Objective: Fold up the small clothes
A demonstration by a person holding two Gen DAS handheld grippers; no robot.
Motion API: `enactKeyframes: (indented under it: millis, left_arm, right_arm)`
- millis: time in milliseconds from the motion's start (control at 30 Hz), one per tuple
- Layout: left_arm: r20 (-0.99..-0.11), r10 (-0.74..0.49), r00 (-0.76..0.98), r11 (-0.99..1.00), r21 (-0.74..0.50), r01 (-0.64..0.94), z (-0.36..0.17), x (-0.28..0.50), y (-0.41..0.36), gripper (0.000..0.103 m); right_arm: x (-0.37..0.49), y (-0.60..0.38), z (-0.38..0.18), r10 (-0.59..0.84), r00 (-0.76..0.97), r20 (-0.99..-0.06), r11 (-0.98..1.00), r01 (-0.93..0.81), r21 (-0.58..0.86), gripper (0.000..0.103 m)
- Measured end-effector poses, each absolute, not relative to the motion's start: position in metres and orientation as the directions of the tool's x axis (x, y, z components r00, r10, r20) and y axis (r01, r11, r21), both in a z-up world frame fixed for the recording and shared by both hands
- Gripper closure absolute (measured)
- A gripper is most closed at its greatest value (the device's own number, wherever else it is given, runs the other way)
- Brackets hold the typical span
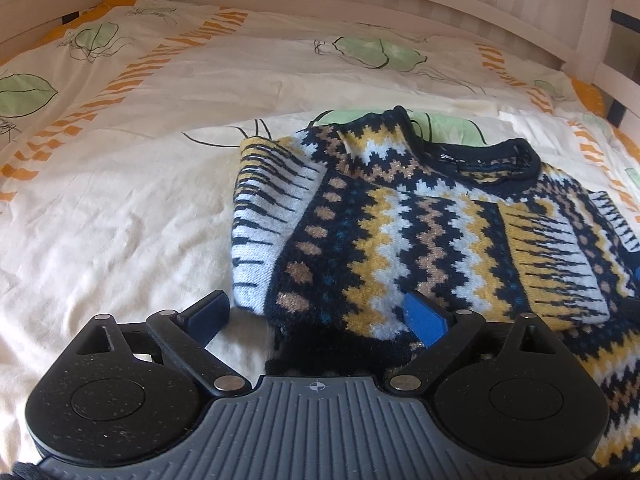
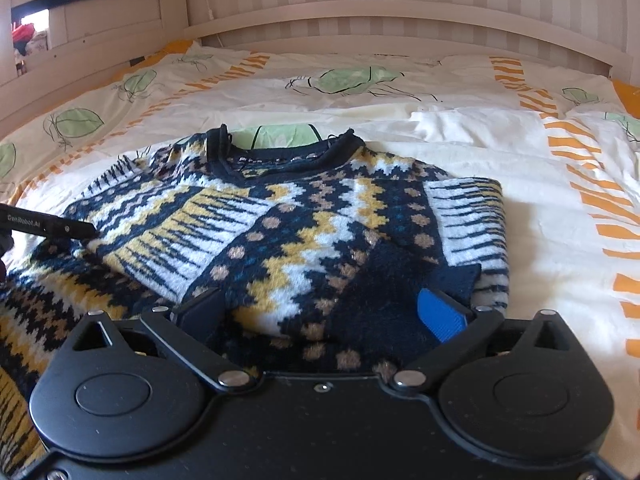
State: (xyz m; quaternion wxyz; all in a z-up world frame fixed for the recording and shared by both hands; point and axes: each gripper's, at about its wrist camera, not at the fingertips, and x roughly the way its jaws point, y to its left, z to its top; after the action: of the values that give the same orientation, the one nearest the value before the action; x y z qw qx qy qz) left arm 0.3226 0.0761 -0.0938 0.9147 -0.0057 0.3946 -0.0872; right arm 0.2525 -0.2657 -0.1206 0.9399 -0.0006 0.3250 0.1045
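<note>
A small knitted sweater in navy, yellow and white zigzags lies on the bed, collar toward the headboard. Its sleeves are folded in over the body. My left gripper is open at the sweater's near left corner: one finger rests on the bare sheet, the blue-padded one on the knit. My right gripper is open wide over the near right part, with knit bunched loosely between the fingers and a navy cuff beside the blue pad. One black finger of the left gripper shows at the left edge of the right wrist view.
The bed sheet is cream with green leaves and orange stripes, and is wrinkled. A pale wooden headboard and side rail border the bed. Bare sheet lies left of the sweater and right of it.
</note>
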Motion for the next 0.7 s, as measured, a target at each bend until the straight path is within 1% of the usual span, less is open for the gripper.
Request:
enactKeyframes:
  millis: [133, 267, 433, 700]
  left_arm:
    - [-0.727, -0.152, 0.67, 0.986, -0.065, 0.153, -0.088, 0.312, 0.077, 0.008]
    - [-0.738, -0.161, 0.655, 0.984, -0.068, 0.165, -0.081, 0.293, 0.082, 0.009]
    - [-0.731, -0.185, 0.657, 0.982, -0.12, 0.143, -0.065, 0.263, 0.093, 0.009]
    - [-0.702, -0.238, 0.671, 0.971, -0.178, 0.158, -0.04, 0.199, 0.1, 0.009]
  right_arm:
    - [0.24, -0.268, -0.117, 0.171, 0.76, -0.627, 0.984, -0.167, 0.067, 0.001]
    - [0.225, -0.273, -0.109, 0.17, 0.747, -0.643, 0.985, -0.134, 0.106, 0.001]
    - [0.193, -0.278, -0.096, 0.194, 0.737, -0.648, 0.976, -0.082, 0.2, 0.001]
    - [0.129, -0.28, -0.069, 0.219, 0.753, -0.621, 0.958, -0.047, 0.281, 0.001]
